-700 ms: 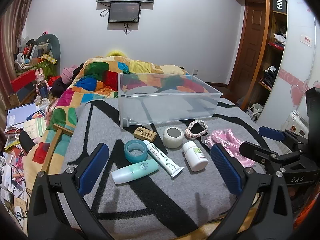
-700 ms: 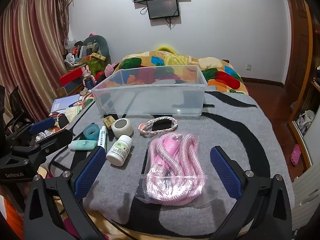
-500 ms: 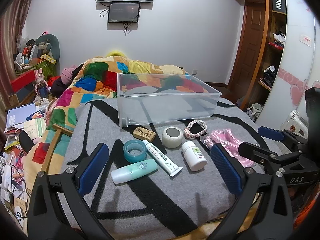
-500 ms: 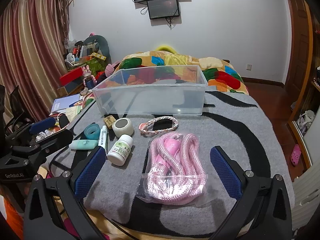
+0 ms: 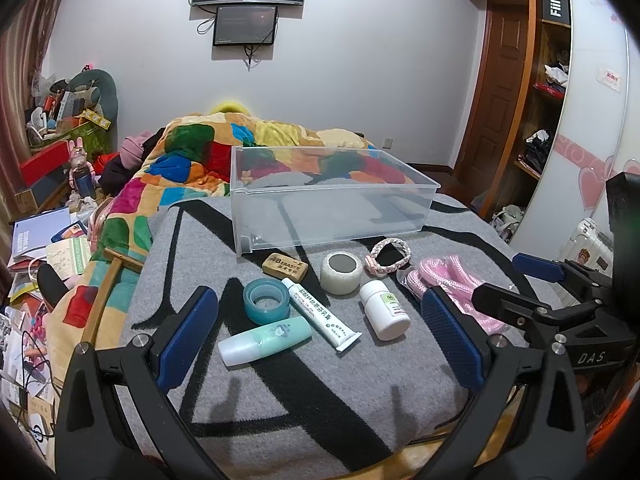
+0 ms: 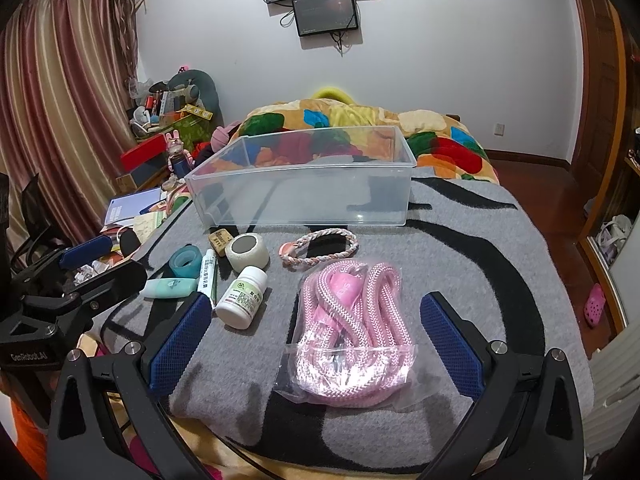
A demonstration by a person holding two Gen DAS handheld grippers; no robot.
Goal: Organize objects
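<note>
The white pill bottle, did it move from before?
No. The white pill bottle lies in the same spot beside the tube of cream, in front of the clear bin. Only the camera view drifted slightly; nothing touches the bottle.

Left tongs [image 5: 320, 338] and right tongs [image 6: 316, 340] apparently gape wide, empty.

Landmark: clear plastic bin [image 5: 332, 204], empty, upright on grey blanket [image 5: 280, 380].

In front of bin, all lying on blanket:
- tan eraser [image 5: 285, 267], flat, nearest the bin's front wall.
- white tape roll [image 5: 341, 273], on end, right of eraser.
- braided pink-white bracelet [image 5: 389, 255], flat loop, further right.
- teal tape roll [image 5: 266, 301], on end, nearer than eraser.
- white ointment tube [image 5: 320, 313], on its side, touching teal roll.
- mint bottle [image 5: 265, 341], on its side.
- white pill bottle [image 5: 384, 315], lying down.
- pink rope in clear bag [image 6: 352, 336], rightmost.
</note>
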